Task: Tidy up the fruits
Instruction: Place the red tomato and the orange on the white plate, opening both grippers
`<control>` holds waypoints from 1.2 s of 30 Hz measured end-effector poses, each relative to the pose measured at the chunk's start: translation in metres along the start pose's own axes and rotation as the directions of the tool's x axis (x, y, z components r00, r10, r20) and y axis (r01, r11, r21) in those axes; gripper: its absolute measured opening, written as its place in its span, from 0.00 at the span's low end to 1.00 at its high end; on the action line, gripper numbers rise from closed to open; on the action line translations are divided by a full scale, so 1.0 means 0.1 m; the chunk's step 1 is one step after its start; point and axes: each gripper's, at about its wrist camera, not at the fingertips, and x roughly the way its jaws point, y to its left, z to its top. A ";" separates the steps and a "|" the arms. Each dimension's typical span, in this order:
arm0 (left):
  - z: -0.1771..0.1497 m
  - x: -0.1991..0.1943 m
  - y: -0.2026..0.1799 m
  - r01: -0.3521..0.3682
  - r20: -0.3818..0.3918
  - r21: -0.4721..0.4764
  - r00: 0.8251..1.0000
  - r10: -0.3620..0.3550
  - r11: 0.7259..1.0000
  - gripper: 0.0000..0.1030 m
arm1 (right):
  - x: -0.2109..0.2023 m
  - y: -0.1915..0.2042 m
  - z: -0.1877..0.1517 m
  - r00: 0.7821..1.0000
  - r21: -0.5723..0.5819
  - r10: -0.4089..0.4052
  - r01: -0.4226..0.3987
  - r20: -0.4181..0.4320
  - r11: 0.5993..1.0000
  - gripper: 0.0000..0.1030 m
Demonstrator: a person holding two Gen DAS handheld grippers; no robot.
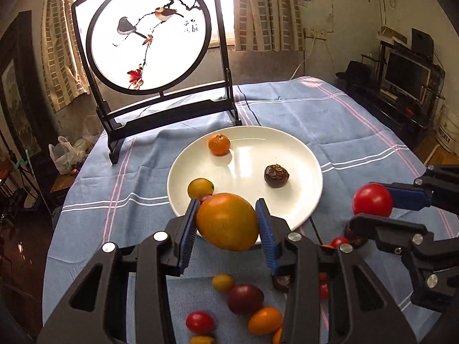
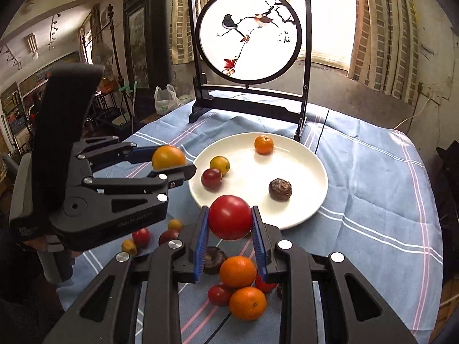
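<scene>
Four fruits lie on the round white plate (image 1: 309, 154), the left gripper (image 1: 228, 222) grasps a big orange-yellow tomato (image 1: 226, 220), the right gripper (image 2: 230, 219) a round red tomato (image 2: 229, 216), many remain on the blue striped cloth (image 1: 330, 120).

Left gripper (image 1: 228, 223) clamps an orange-yellow tomato (image 1: 227, 221) between its blue pads (image 1: 188, 233), lifted clear of the blue tablecloth (image 1: 287, 109). Just past the jaws, a white plate (image 1: 301, 200) holds a mandarin (image 1: 219, 144), a small yellow fruit (image 1: 200, 188) and a dark wrinkled fruit (image 1: 276, 175). Right of the jaws, right gripper (image 1: 373, 205) grips a red tomato (image 1: 372, 199). Below the jaws, loose small fruits (image 1: 245, 298) lie on the cloth.
</scene>
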 end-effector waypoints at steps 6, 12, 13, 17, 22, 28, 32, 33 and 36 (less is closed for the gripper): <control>0.05 0.22 -0.02 -0.008 -0.027 0.022 1.000 0.009 1.000 0.38 | 0.24 -0.14 0.18 1.000 0.014 -0.011 0.011 -0.013 1.000 0.28; 0.11 0.39 -0.01 -0.013 -0.037 0.034 0.999 0.014 0.999 0.38 | 0.51 -0.24 0.30 0.999 0.021 -0.024 0.025 -0.048 0.999 0.28; 0.11 0.42 -0.01 -0.019 -0.037 0.038 0.999 0.021 0.999 0.38 | 0.56 -0.26 0.32 0.998 0.021 -0.028 0.029 -0.055 0.999 0.28; 0.13 0.60 -0.01 -0.032 -0.053 0.055 0.998 0.035 0.998 0.38 | 0.82 -0.37 0.40 0.995 0.038 -0.047 0.050 -0.093 0.998 0.28; 0.14 0.85 0.00 -0.036 -0.086 0.063 0.995 0.041 0.997 0.39 | 1.15 -0.46 0.50 0.989 0.052 -0.060 0.068 -0.132 0.996 0.28; 0.20 0.95 0.02 -0.071 -0.072 0.072 0.994 0.076 0.995 0.62 | 1.49 -0.54 0.60 0.981 0.061 -0.094 0.106 -0.168 0.993 0.31; 0.20 0.92 0.03 -0.063 -0.059 0.068 0.996 0.067 0.996 0.63 | 1.46 -0.59 0.62 0.985 0.094 -0.092 0.106 -0.147 0.990 0.37; 0.19 0.89 0.04 -0.058 -0.053 0.067 0.997 0.062 0.996 0.63 | 1.40 -0.60 0.62 0.987 0.101 -0.088 0.102 -0.137 0.990 0.37; 0.17 0.72 0.12 -0.048 -0.017 0.052 0.999 0.049 0.997 0.63 | 1.15 -0.58 0.59 0.990 0.100 -0.087 0.098 -0.108 0.990 0.42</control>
